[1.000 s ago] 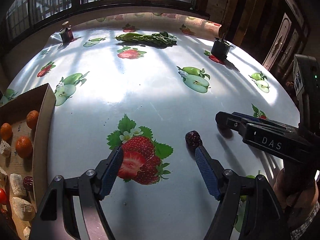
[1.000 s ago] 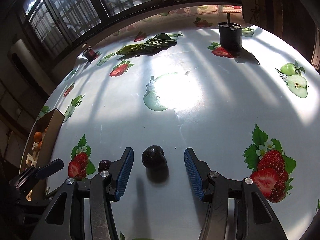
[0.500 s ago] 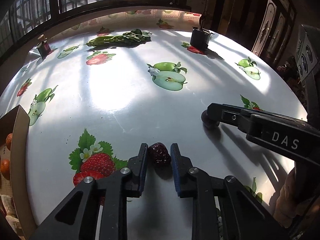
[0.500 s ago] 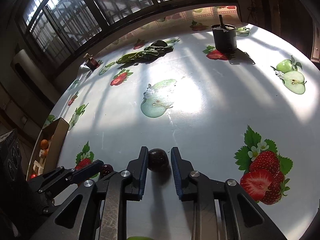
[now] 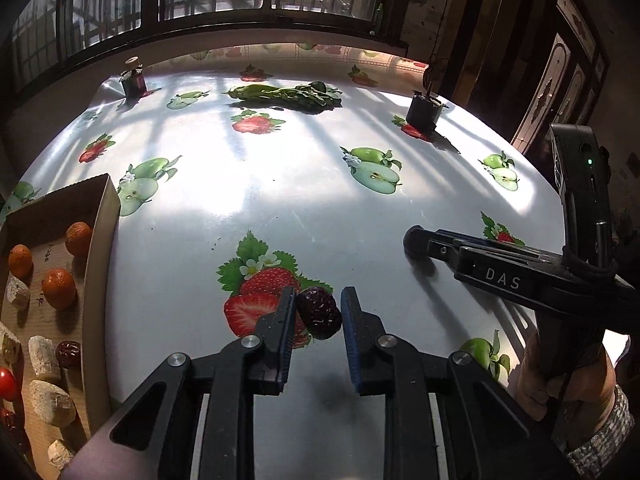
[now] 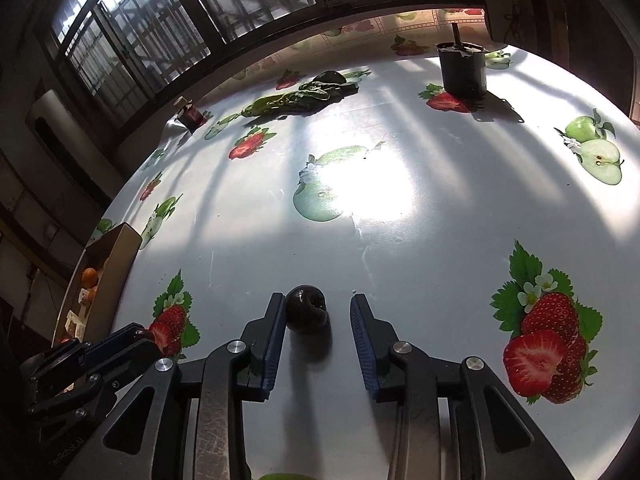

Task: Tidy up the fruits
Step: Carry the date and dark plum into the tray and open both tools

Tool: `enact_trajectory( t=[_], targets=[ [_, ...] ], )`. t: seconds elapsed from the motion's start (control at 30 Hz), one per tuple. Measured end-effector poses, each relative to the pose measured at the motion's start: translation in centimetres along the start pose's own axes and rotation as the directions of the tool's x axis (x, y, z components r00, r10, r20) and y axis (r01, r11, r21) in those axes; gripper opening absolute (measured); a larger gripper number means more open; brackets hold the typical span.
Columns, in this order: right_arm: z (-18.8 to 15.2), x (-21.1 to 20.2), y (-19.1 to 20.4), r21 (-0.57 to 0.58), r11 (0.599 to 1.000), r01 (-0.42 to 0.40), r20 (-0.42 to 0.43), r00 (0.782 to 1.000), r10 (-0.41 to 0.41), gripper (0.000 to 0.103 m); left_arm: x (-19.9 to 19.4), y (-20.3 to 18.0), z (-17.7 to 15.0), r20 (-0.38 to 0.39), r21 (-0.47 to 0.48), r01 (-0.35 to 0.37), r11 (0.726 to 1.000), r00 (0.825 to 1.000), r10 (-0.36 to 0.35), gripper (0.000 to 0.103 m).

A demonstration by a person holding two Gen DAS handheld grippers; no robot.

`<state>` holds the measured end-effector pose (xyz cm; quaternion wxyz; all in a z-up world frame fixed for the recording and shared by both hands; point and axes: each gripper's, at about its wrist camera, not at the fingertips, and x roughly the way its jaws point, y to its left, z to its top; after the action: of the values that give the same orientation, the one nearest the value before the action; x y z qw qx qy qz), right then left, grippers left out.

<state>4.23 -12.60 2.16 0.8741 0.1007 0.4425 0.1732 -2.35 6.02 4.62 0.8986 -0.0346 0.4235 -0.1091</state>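
A wrinkled dark red fruit point(image 5: 319, 318) sits pinched between the blue pads of my left gripper point(image 5: 318, 308), which is shut on it just above the printed strawberry on the tablecloth. In the right wrist view a round dark plum-like fruit point(image 6: 307, 314) lies on the table between the fingers of my right gripper point(image 6: 320, 308). Those jaws are opening: the left pad still touches the fruit and the right pad stands clear of it. A cardboard box point(image 5: 102, 236) at the left holds oranges point(image 5: 59, 288), a dark red fruit and pale chunks.
Leafy greens point(image 5: 284, 94), a small jar point(image 5: 134, 80) and a dark pot point(image 5: 424, 114) stand along the far side of the table. The right gripper's body point(image 5: 504, 276) and the person's hand point(image 5: 560, 384) fill the right side. The left gripper's tips point(image 6: 136, 336) show at the lower left.
My left gripper closed on the wrinkled dark red fruit and has shifted with it towards the strawberry print. My right gripper closed on the round dark fruit, then opened part way.
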Motion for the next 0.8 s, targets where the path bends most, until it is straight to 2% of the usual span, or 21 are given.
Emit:
enact_trajectory(
  t=[0.17,0.23,0.3,0.47,0.53,0.63,0.8],
  targets=[
    [-1.0,0.6,3.3,-0.165,0.981,0.104,0.003,0.994,-0.105,0.035,-2.3,2.3,-1.1,0.023,-0.059,-0.005,0.998,1.000,0.006,0.022],
    [-1.4,0.6,4.2,-0.200,0.970,0.140,0.019,0.990,-0.139,0.026,-3.5,3.7,-1.5,0.036,-0.089,-0.009,0.996,0.999,0.012,0.022],
    [-1.4,0.0,4.7,-0.213,0.965,0.154,0.033,0.988,-0.150,0.022,-4.7,5.4,-2.0,0.046,-0.127,-0.012,0.992,0.999,0.018,0.022],
    [-1.6,-2.0,6.4,-0.224,0.962,0.155,0.061,0.988,-0.145,0.021,-8.2,10.4,-3.7,0.081,-0.231,-0.030,0.972,0.996,0.049,0.022],
    [-1.7,-2.6,7.4,-0.226,0.964,0.140,0.059,0.990,-0.130,0.021,-9.6,12.5,-4.5,0.088,-0.264,-0.053,0.963,0.993,0.079,0.022],
    [-1.9,-3.4,9.8,-0.231,0.971,0.062,0.033,0.998,-0.056,0.021,-11.4,15.9,-6.0,0.080,-0.311,-0.114,0.943,0.986,0.146,0.022],
    [-3.9,-4.3,17.1,-0.317,0.944,-0.089,-0.019,0.996,0.088,0.022,-12.9,20.7,-8.7,0.026,-0.378,-0.191,0.906,0.976,0.217,0.022]
  ],
)
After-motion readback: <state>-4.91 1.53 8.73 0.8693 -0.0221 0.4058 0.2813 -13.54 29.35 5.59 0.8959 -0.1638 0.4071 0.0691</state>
